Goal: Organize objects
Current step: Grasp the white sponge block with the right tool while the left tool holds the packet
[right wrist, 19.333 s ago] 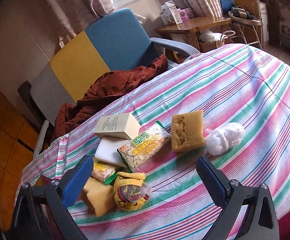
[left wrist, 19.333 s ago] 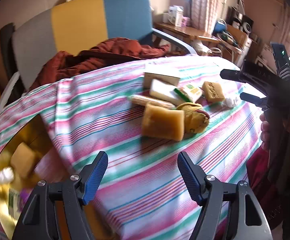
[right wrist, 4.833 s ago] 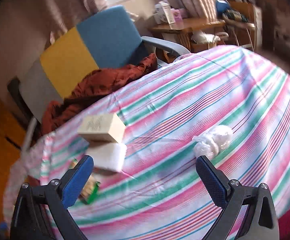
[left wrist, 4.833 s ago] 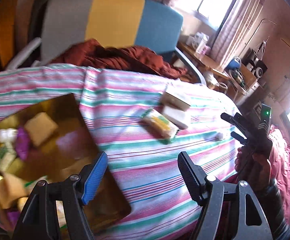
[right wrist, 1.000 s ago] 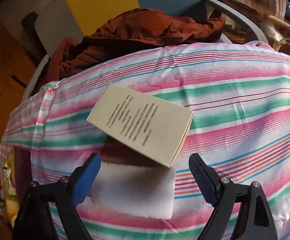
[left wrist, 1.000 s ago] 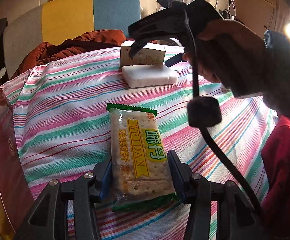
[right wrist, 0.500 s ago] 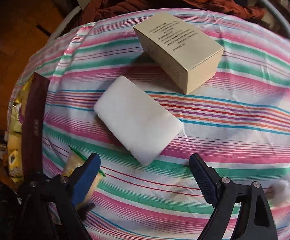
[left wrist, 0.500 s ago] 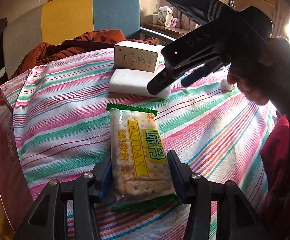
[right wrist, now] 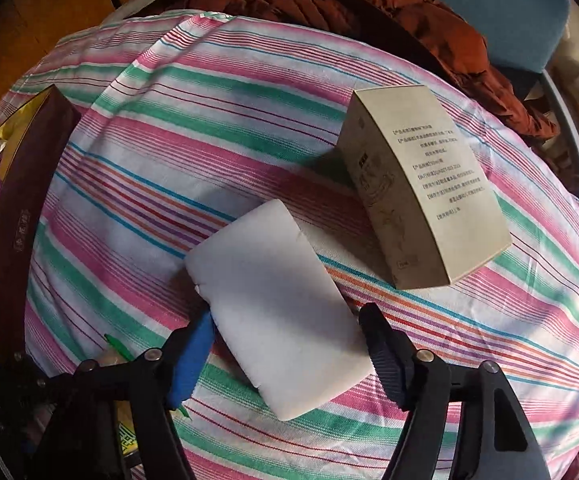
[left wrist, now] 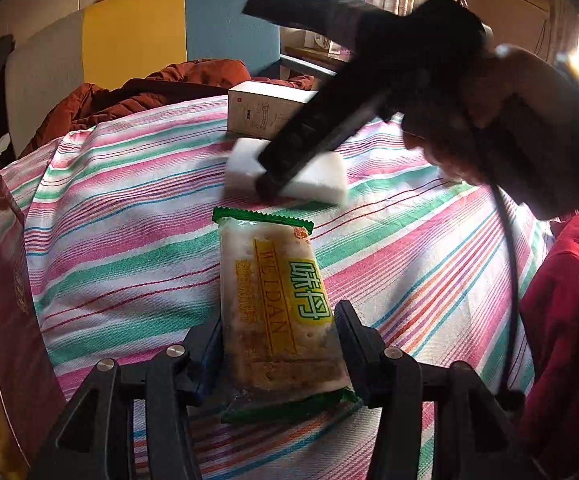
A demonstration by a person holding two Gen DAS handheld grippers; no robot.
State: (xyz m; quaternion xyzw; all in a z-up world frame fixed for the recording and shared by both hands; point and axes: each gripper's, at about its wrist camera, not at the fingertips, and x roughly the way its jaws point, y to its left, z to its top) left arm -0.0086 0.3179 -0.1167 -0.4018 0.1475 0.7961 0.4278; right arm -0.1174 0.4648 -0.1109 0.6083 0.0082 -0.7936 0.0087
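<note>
Green cracker packet (left wrist: pixel 277 308) clamped in left tool (left wrist: pixel 279 344), right tool (right wrist: pixel 285 350) apart around white sponge (right wrist: pixel 277 308)

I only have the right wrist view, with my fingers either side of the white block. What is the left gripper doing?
Observer: The left gripper is shut on a cracker packet, gripping it near its close end.
Operator: How near is that packet to my block?
Observer: Its far green edge points at the block and stops just short of it, with a thin strip of cloth showing between them.
Operator: And the box?
Observer: The box sits right behind the block, and its front face carries a small printed picture.
</note>
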